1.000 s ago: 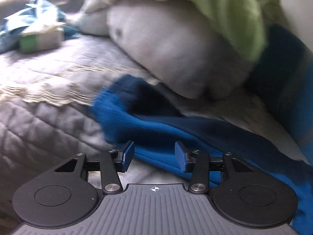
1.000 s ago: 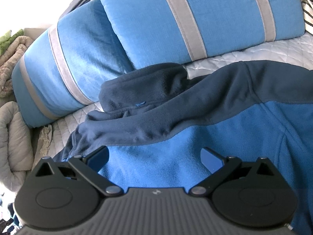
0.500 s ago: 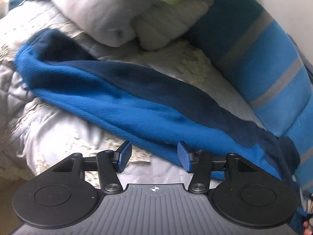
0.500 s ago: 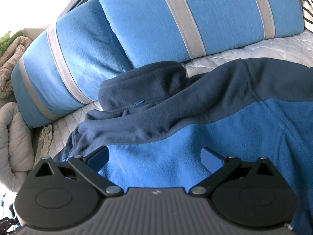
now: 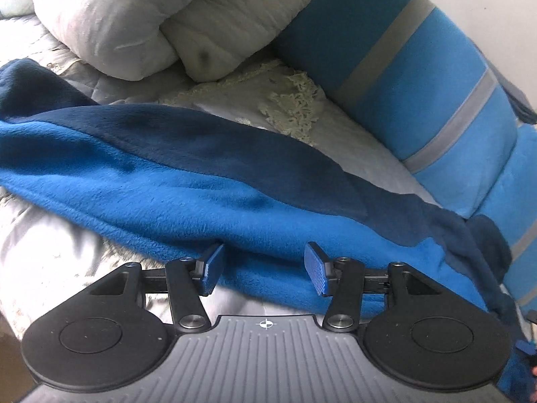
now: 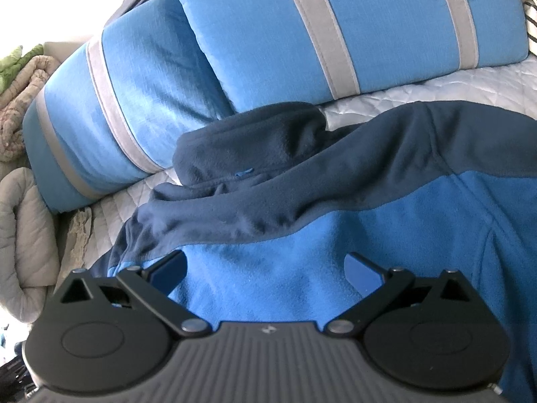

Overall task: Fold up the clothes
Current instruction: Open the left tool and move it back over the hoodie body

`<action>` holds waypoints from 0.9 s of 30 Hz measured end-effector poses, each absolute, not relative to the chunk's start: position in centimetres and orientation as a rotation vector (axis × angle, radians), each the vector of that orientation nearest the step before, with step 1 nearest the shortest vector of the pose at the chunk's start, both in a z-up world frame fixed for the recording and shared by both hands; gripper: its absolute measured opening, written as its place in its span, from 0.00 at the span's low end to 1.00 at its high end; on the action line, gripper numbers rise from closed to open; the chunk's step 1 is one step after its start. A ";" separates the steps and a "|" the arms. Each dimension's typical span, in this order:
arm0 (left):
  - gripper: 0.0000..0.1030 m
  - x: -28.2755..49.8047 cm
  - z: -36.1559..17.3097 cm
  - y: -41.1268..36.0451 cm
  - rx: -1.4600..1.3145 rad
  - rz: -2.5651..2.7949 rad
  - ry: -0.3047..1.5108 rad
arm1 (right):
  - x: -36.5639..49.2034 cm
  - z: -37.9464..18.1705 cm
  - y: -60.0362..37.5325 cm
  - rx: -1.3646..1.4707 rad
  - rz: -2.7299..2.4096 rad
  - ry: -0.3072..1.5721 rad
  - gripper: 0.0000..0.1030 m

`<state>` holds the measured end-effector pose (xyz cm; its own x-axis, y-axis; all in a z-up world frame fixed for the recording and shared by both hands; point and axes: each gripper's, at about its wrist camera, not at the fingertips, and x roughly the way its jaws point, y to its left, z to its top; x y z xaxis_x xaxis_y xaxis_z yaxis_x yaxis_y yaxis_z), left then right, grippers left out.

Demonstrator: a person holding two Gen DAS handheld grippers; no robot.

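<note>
On the quilted bedspread (image 5: 362,147), a two-tone fleece jacket (image 5: 174,181) lies spread out, bright blue over most of its surface with a navy band along its far side. In the left wrist view one sleeve of it runs as a long strip from the upper left down to the lower right, its navy cuff end (image 5: 23,80) at the far left near the grey folded duvet (image 5: 110,23) and its other end passing toward the striped blue bolster (image 5: 419,77) at the right. In the right wrist view the jacket's body (image 6: 302,268) fills the foreground, the navy collar (image 6: 248,154) bunched up and pointing toward the two blue pillows with grey stripes (image 6: 335,23) at the head of the bed, touching the lower edge of the nearer one. The left gripper (image 5: 263,267) stands partly open, its blue pads apart with nothing pinched between them, and the near edge of the sleeve lies right at the fingertips; whether they touch the cloth I cannot tell. The right gripper (image 6: 265,267) is spread wide, its fingers well apart above the bright blue fleece, holding nothing.
</note>
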<state>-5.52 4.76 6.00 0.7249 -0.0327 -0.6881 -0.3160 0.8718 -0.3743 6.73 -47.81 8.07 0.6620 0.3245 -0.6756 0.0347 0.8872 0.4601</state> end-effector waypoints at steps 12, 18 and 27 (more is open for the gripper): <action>0.49 -5.2 5.7 2.5 -0.353 0.124 0.808 | 6.8 8.0 -47.8 0.462 0.174 0.843 1.00; 0.49 -6.2 6.2 2.0 -0.336 0.108 0.877 | 6.8 8.0 -47.5 0.455 0.184 0.849 1.00; 0.50 -7.5 6.3 1.3 -0.376 0.068 0.925 | 6.7 7.9 -47.7 0.469 0.178 0.855 1.00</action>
<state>-7.48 1.30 6.31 0.6045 -0.1028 -0.7899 -0.2167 0.9330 -0.2872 6.70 -47.67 7.93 0.6488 0.3347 -0.6833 0.0345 0.8842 0.4658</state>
